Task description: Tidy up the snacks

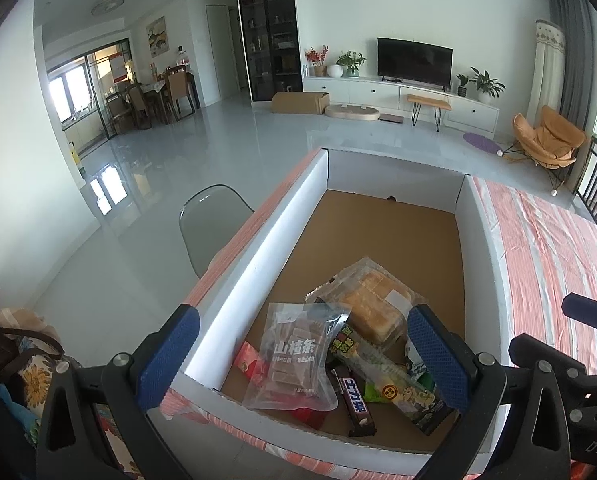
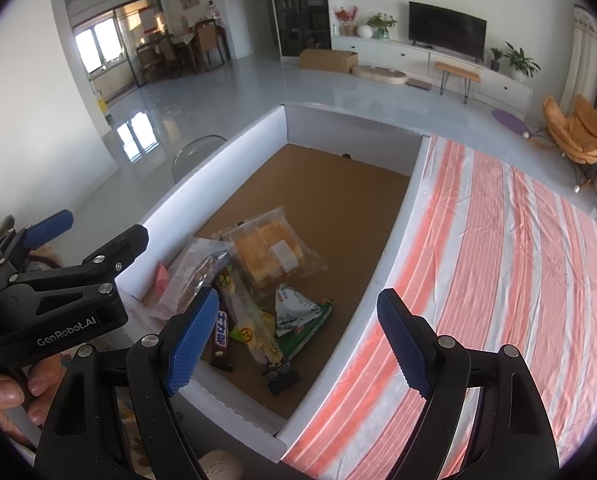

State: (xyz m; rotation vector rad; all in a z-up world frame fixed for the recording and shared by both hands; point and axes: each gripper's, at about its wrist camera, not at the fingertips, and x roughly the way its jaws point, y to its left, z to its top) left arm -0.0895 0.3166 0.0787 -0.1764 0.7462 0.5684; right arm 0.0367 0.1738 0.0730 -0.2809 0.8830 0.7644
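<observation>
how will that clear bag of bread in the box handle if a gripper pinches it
The bread bag looks soft, so a pinch would probably squash it. Its loose clear wrap may slide or crinkle. It likely weighs little for its bulk.

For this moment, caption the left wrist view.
Open left claw over a box holding a bread pack and other snacks.

The right tongs (image 2: 298, 344) gaped, empty, over the near end of the white-walled box (image 2: 218, 168). Inside it, snack packets (image 2: 258, 280) lay heaped, apparently overlapping. Beside the box stretched the striped tabletop (image 2: 498, 260).
</observation>
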